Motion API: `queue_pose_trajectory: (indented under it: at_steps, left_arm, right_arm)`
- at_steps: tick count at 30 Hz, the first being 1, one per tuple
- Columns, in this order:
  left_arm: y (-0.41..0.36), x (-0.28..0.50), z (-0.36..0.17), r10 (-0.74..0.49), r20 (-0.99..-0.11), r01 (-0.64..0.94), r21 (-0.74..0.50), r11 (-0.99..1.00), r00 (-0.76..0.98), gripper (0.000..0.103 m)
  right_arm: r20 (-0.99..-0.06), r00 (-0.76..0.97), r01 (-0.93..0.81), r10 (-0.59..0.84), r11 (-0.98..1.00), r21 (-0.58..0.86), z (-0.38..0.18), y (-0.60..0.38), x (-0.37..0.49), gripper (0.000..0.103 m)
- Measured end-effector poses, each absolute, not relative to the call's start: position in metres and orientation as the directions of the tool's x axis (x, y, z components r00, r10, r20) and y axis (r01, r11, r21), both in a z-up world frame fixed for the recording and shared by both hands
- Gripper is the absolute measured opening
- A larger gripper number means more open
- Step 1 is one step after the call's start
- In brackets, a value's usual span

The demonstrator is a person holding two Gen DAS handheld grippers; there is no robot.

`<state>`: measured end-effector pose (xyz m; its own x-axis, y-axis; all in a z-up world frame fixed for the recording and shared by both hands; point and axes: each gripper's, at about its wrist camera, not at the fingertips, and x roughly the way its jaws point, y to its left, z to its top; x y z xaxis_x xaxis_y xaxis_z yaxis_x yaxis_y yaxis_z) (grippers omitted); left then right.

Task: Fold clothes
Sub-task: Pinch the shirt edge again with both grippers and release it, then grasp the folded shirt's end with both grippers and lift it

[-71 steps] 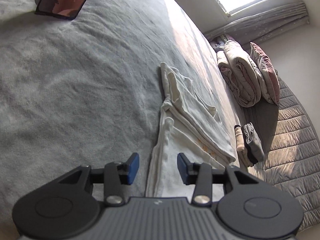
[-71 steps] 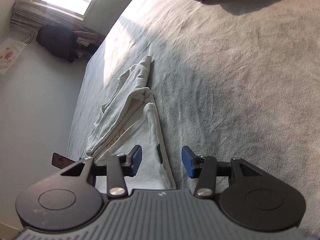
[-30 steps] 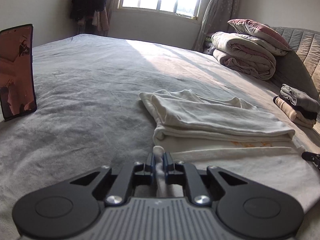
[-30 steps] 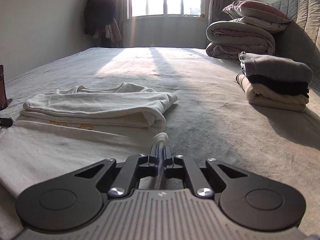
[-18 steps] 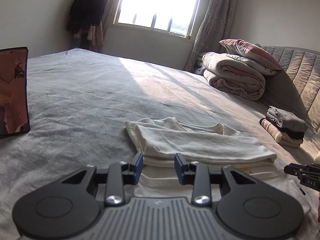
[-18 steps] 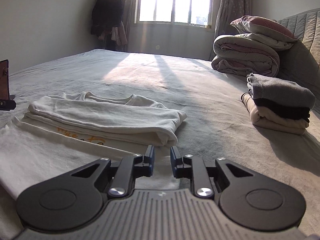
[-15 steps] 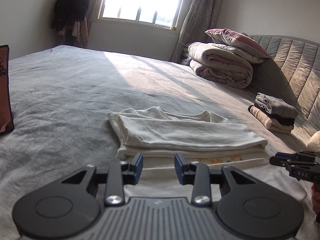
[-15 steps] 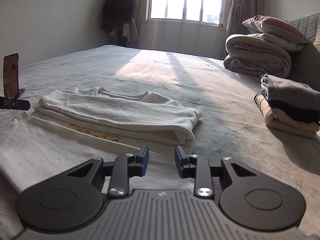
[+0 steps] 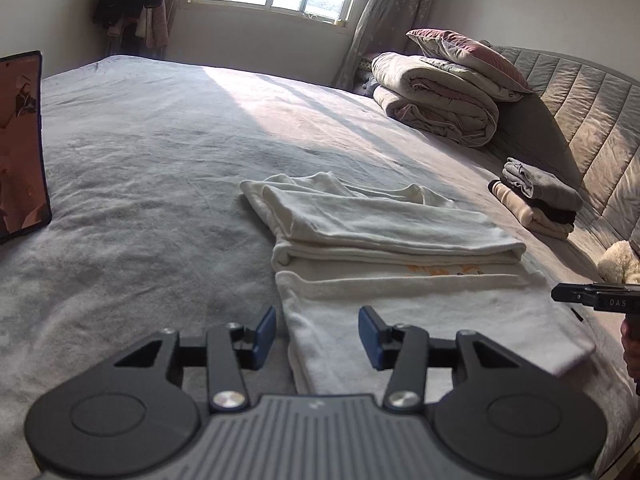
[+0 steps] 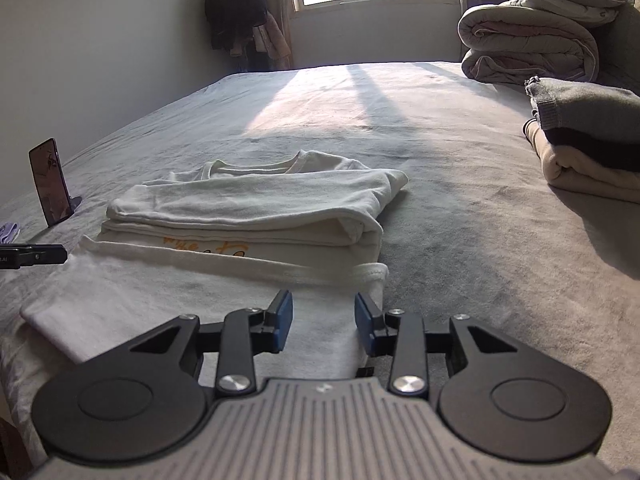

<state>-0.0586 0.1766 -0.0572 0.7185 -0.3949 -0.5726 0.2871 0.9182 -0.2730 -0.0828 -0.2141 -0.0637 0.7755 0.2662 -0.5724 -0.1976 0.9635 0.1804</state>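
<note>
Item: cream T-shirt, partly folded, lying on the grey bed with its long axis running crosswise to both cameras. The far half is already doubled over into a thick band; the near flap lies flat toward the bed's edge, orange print showing in the strip between.

Left gripper: fingers apart and opening, nothing between them; the shirt's left near corner sits just ahead and below, its edge running up between the blue pads.

Right gripper: fingers likewise apart and opening, empty; the hemmed right corner of the flap lies just beyond the right-hand pad. (Its tip also shows at the right edge of the left wrist view.)

Relation for the next move, as judged: each gripper is nearest its own end of the flap, so any further fold would likely be taken from both corners at once, across the short axis.

Also present: folded clothes stack, rolled duvet, propped phone.
</note>
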Motion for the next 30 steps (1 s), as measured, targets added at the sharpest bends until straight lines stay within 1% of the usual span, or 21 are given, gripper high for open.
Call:
queue_pose_trajectory:
  at_steps: [2, 4, 6, 11, 16, 18, 20, 25, 26, 27, 28, 30]
  left_arm:
    - [0.192, -0.059, -0.060, -0.433, -0.593, 0.265, -0.353, 0.897, 0.679, 0.048]
    - [0.207, -0.059, -0.062, -0.483, -0.598, 0.242, -0.439, 0.865, 0.640, 0.049]
    - [0.215, -0.057, -0.064, -0.530, -0.600, 0.232, -0.503, 0.833, 0.599, 0.050]
    - [0.230, -0.049, -0.075, -0.614, -0.631, 0.167, -0.620, 0.766, 0.474, 0.052]
    - [0.243, -0.049, -0.085, -0.695, -0.603, 0.084, -0.729, 0.680, 0.391, 0.051]
    - [0.241, -0.050, -0.092, -0.725, -0.596, 0.061, -0.757, 0.651, 0.346, 0.049]
    - [0.238, -0.051, -0.099, -0.752, -0.585, 0.037, -0.782, 0.623, 0.303, 0.049]
    - [0.227, -0.047, -0.109, -0.782, -0.561, 0.017, -0.810, 0.587, 0.273, 0.048]
    - [0.222, -0.047, -0.111, -0.789, -0.553, 0.012, -0.817, 0.577, 0.268, 0.045]
    - [0.219, -0.046, -0.114, -0.793, -0.549, 0.005, -0.821, 0.570, 0.265, 0.040]
    - [0.217, -0.044, -0.116, -0.796, -0.547, 0.000, -0.824, 0.567, 0.261, 0.038]
    - [0.211, -0.042, -0.121, -0.799, -0.545, -0.010, -0.827, 0.561, 0.252, 0.026]
  right_arm:
    - [-0.578, 0.757, -0.188, 0.305, 0.949, 0.254, -0.061, -0.228, -0.089, 0.040]
    - [-0.583, 0.732, -0.168, 0.353, 0.922, 0.348, -0.060, -0.246, -0.095, 0.040]
    - [-0.592, 0.710, -0.141, 0.382, 0.900, 0.412, -0.059, -0.260, -0.098, 0.040]
    - [-0.592, 0.663, -0.067, 0.458, 0.824, 0.563, -0.058, -0.286, -0.104, 0.040]
    - [-0.627, 0.576, -0.009, 0.524, 0.771, 0.637, -0.063, -0.295, -0.105, 0.041]
    - [-0.636, 0.546, 0.013, 0.546, 0.753, 0.658, -0.068, -0.295, -0.105, 0.042]
    - [-0.637, 0.516, 0.029, 0.573, 0.732, 0.681, -0.074, -0.294, -0.106, 0.042]
    - [-0.618, 0.467, 0.061, 0.632, 0.674, 0.736, -0.085, -0.291, -0.105, 0.042]
    - [-0.611, 0.466, 0.065, 0.640, 0.664, 0.745, -0.086, -0.291, -0.103, 0.042]
    - [-0.605, 0.464, 0.070, 0.647, 0.654, 0.753, -0.087, -0.290, -0.102, 0.042]
    - [-0.598, 0.463, 0.075, 0.654, 0.644, 0.762, -0.089, -0.290, -0.100, 0.042]
    - [-0.585, 0.462, 0.084, 0.666, 0.624, 0.777, -0.091, -0.289, -0.098, 0.041]
